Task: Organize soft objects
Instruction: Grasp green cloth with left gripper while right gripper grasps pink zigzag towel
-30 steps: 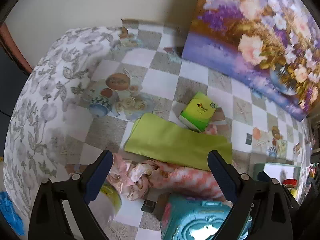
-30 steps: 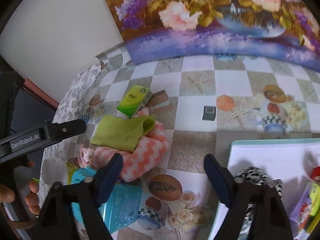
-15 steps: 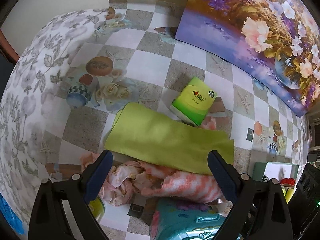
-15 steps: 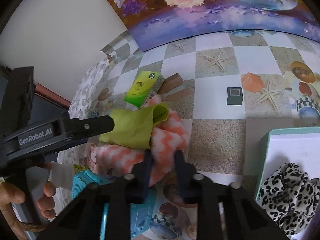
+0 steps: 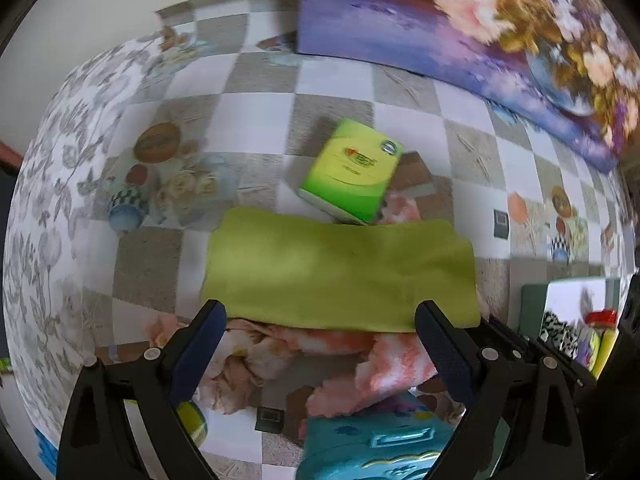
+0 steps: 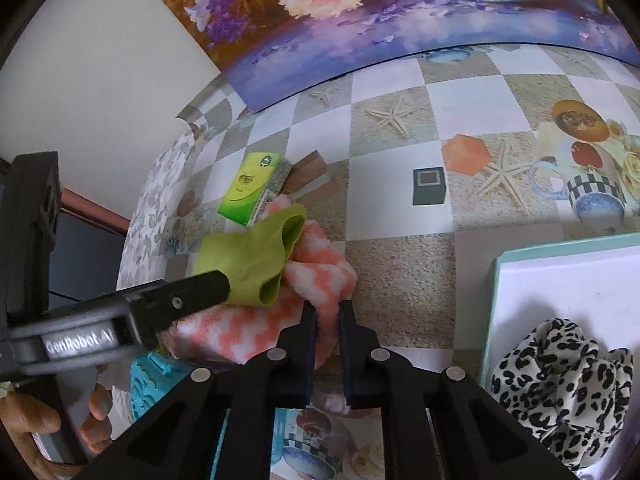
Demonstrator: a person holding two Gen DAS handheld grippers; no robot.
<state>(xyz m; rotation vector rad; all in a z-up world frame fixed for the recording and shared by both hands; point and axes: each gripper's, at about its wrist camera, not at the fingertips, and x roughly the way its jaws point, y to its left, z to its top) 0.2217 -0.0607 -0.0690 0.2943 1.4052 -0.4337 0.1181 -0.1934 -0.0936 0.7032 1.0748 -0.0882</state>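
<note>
A folded lime-green cloth (image 5: 340, 272) lies on top of a fluffy orange-and-white towel (image 5: 384, 364), with a crumpled pink floral cloth (image 5: 240, 360) beside them. My left gripper (image 5: 320, 312) points straight down, its jaws wide open just over the near edge of the green cloth, gripping nothing. In the right wrist view my right gripper (image 6: 327, 312) has its jaws closing, pads pinching a fold of the orange-and-white towel (image 6: 320, 272). The green cloth (image 6: 248, 256) sits on that towel, and one left gripper finger (image 6: 192, 296) reaches to it.
A green tissue pack (image 5: 352, 168) lies just beyond the cloths. A teal box (image 5: 372, 440) sits close under the left gripper. At the right a teal-rimmed white tray (image 6: 496, 280) holds a leopard-print cloth (image 6: 560, 380). A flower painting (image 6: 400, 12) leans at the back.
My right gripper went from wide open to shut on the orange-and-white towel. My left gripper sank closer over the green cloth, still open.
</note>
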